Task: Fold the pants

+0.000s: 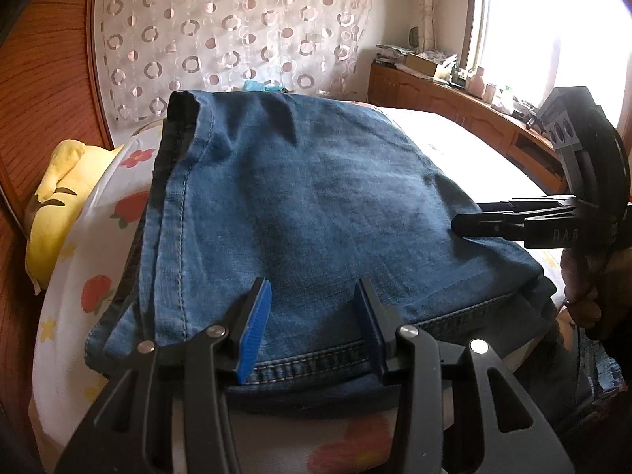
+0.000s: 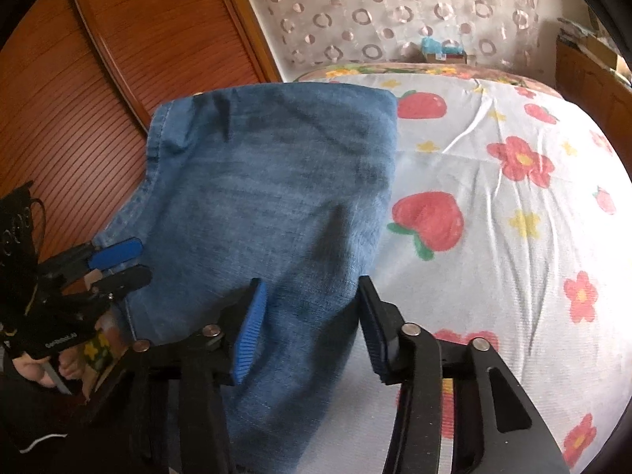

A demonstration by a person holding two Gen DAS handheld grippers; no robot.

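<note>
Pants: your folded blue denim pants (image 1: 300, 205) lie on the bed (image 2: 493, 205), toward its 9 o'clock side in the right wrist view, close to the wooden headboard (image 2: 130, 59).
Left gripper: your left gripper (image 1: 312, 328) sits at 6 o'clock in its own view, over the stitched hem of the pants. Its jaws stand apart, released, with denim showing between the blue pads; they do not press on it.
Right gripper: your right gripper (image 2: 310, 328) hangs at 6 o'clock in its own view, above the near right edge of the pants. Its jaws are apart too, gripping nothing.
Cross view: from the left wrist, your right gripper reaches in from 3 o'clock with its fingertips at the edge of the denim.
Bedding: a strawberry-and-flower sheet (image 2: 454, 166) covers the bed; a yellow pillow (image 1: 55, 201) lies at 9 o'clock.
</note>
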